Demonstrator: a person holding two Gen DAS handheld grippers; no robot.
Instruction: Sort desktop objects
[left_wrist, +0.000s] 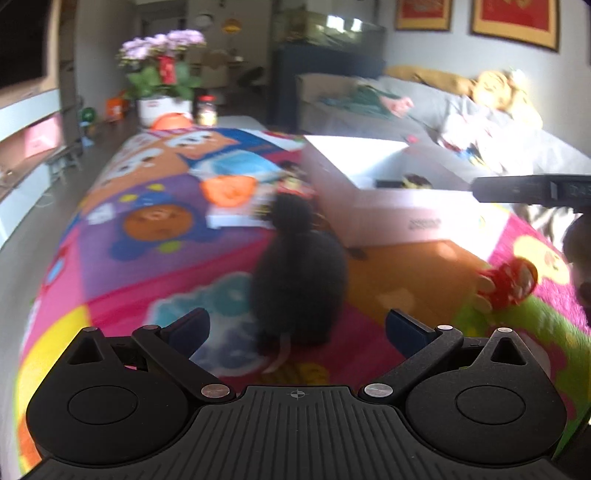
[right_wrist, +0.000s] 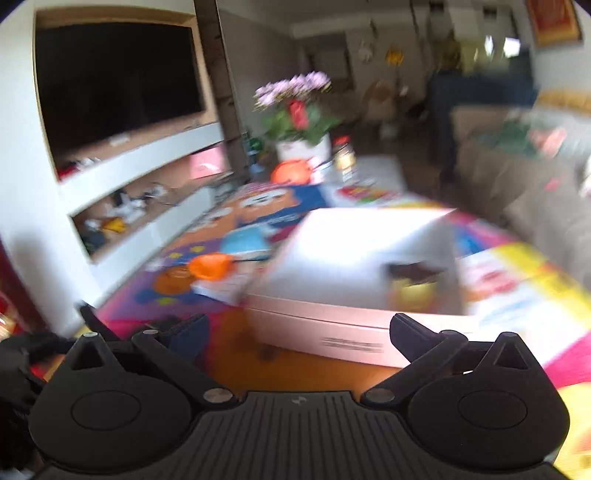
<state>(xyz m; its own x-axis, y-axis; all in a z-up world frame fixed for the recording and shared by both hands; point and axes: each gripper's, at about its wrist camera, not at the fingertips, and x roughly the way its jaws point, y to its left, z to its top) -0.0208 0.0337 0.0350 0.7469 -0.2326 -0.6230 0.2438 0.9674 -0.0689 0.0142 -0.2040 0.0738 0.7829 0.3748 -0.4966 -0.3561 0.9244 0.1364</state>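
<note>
A bright cartoon-printed play mat (left_wrist: 155, 236) is covering the table, with an open white cardboard box (left_wrist: 384, 206) sitting toward its far right. A dark furry plush toy (left_wrist: 299, 273) is standing near the left gripper (left_wrist: 297, 328), whose jaws are gaping wide, holding nothing. The right gripper (right_wrist: 299, 332) is spreading fully open, empty, facing the box.

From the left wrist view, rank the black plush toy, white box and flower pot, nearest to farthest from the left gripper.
1. Black plush toy: just ahead of the left gripper, on the mat.
2. White box: beyond it, to the right.
3. Flower pot: far end, left.
</note>
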